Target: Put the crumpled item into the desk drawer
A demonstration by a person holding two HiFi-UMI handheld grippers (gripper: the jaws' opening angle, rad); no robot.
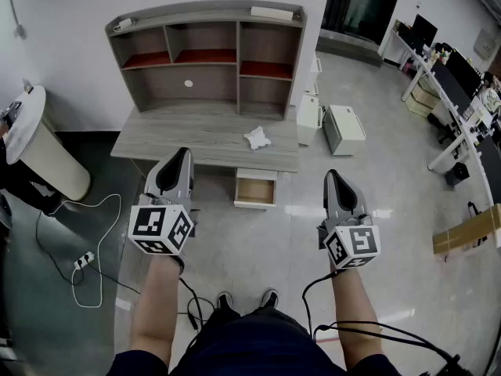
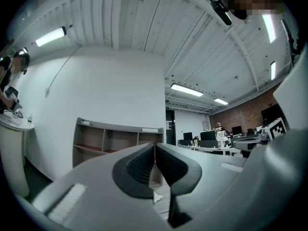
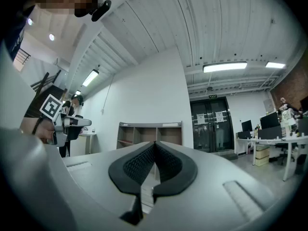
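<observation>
A crumpled white item lies on the right part of the grey desk top, in front of the shelf unit. Below it, a small drawer stands pulled out, and nothing shows inside it. My left gripper hovers over the desk's front edge, left of the drawer, with its jaws shut and nothing in them. My right gripper hangs over the floor to the right of the drawer, also shut and holding nothing. Both gripper views look towards the shelf unit.
Two white boxes stand on the floor right of the desk. A round white table is at the left, with a power strip and cable on the floor. Office desks line the far right.
</observation>
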